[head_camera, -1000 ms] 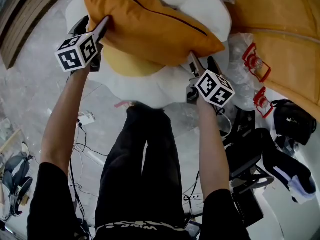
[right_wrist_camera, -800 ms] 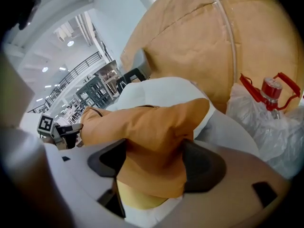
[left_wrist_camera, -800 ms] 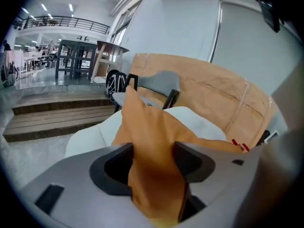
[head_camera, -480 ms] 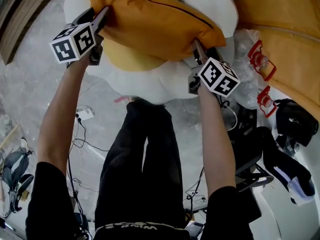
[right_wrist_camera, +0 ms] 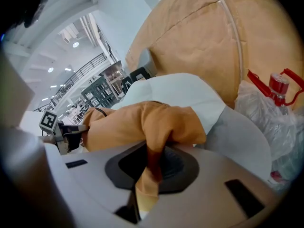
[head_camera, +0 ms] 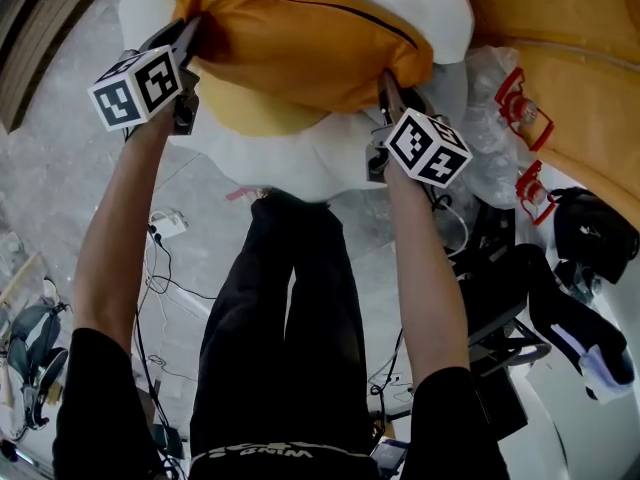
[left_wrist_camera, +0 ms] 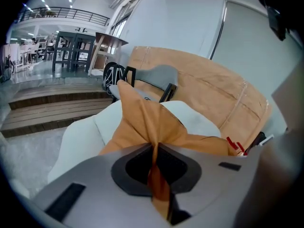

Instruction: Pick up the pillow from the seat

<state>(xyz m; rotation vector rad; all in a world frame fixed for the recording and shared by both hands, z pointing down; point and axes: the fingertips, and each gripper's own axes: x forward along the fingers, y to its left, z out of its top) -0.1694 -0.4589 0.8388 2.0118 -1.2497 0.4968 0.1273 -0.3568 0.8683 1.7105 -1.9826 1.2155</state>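
Once open, grippers closing on pillow.

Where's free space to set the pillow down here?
Bare floor left of the seat, between the wooden steps and the cables. Right of the seat is crowded: plastic bag, red handles, black bags.

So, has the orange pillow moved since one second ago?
Yes, a little. The orange pillow has drifted up and left in the head view: its right corner is now farther from the red handle.
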